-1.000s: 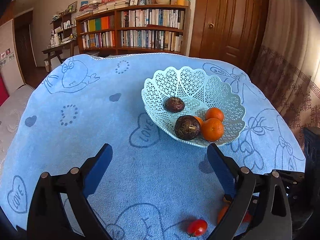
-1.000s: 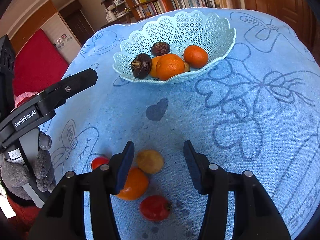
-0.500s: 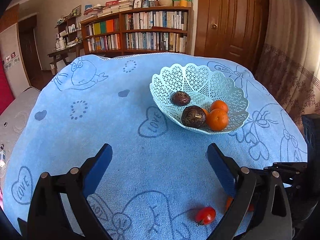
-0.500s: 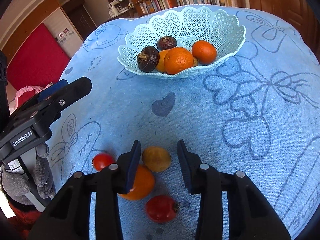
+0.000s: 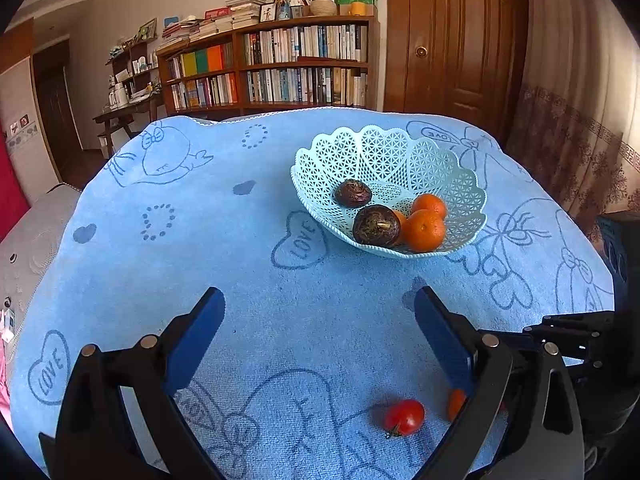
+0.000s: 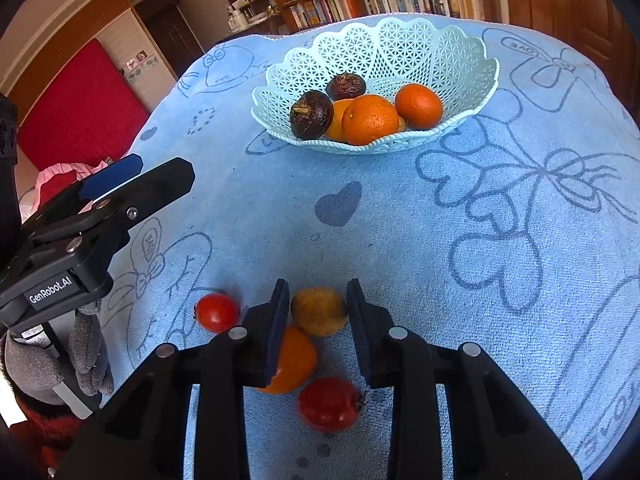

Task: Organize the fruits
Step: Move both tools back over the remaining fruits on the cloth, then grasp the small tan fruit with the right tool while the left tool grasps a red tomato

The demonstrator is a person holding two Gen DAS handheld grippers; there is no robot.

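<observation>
The right claw [image 6: 318,306] is lowered onto the blue towel [image 6: 400,240] that covers the table, its two pads set on either side of a yellow-brown fruit [image 6: 319,311]. Both pads stand just beside or against the fruit's flanks; whether they press it cannot be told. The fruit rests on the towel.

Just beside that fruit, toward the camera, lies an orange [image 6: 294,360], partly hidden behind the right claw's left pad. A large tomato [image 6: 329,403] lies near it, between the claw's arms. A small tomato [image 6: 216,312] sits alone to the left, apart from the group.

The left claw [image 5: 320,334] hovers above the towel with its pads wide apart and nothing between them (a grey-gloved hand [image 6: 86,354] holds its handle, seen from the right wrist view). From the left wrist view the small tomato [image 5: 404,417] lies below and just inside the right-hand pad.

The pale green lattice basket [image 6: 460,52] stands farther back on the towel, well apart from the loose fruit. It holds two dark brown round fruits [image 6: 311,114] and several oranges [image 6: 370,119], gathered at its near side.

A bookcase [image 5: 280,68] and a wooden door [image 5: 452,40] stand behind the table.
</observation>
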